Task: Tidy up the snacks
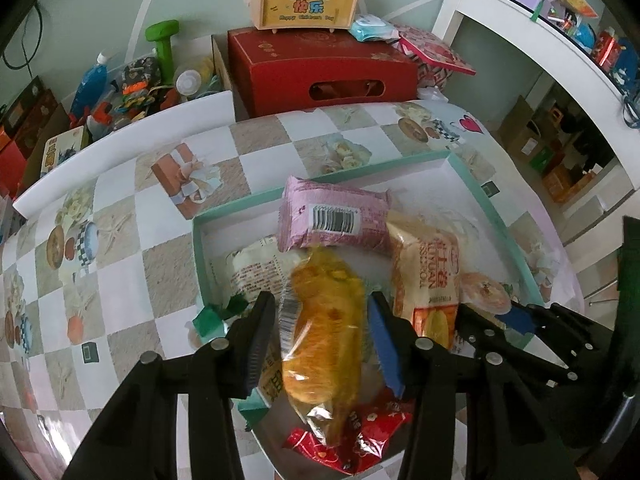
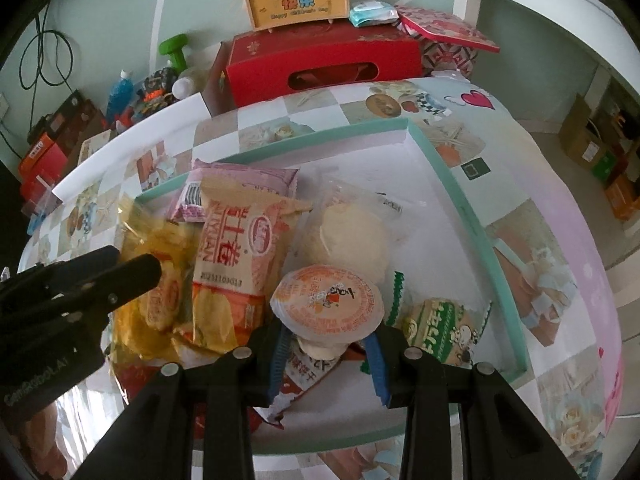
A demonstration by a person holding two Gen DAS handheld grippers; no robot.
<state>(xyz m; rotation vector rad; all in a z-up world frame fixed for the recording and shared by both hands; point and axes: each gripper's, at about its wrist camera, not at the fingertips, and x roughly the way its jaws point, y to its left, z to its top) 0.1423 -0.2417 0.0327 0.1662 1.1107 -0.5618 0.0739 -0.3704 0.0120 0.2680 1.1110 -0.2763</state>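
Both packing the tray [image 2: 460,184]: left gripper [image 1: 320,332] clamps the yellow pastry [image 1: 324,344], right gripper [image 2: 326,344] clamps the jelly cup [image 2: 326,304]. Next, each lowers and releases inside the tray.

Right tongs [image 2: 330,344] clamp a jelly cup [image 2: 327,304] (orange-printed lid) above the tray [image 2: 460,200].

A lived-in family home, most likely a child's corner. The table [image 1: 120,208] wears a checkered cloth printed with gifts and roses. Behind it a red gift box [image 1: 320,68] carries a "Happy Children's Day" sign [image 1: 306,0], beside a heap of toys [image 1: 136,80] and a green dumbbell [image 1: 164,42]. White shelving [image 1: 532,40] holds cluttered craft supplies, with cardboard boxes [image 1: 536,144] below.
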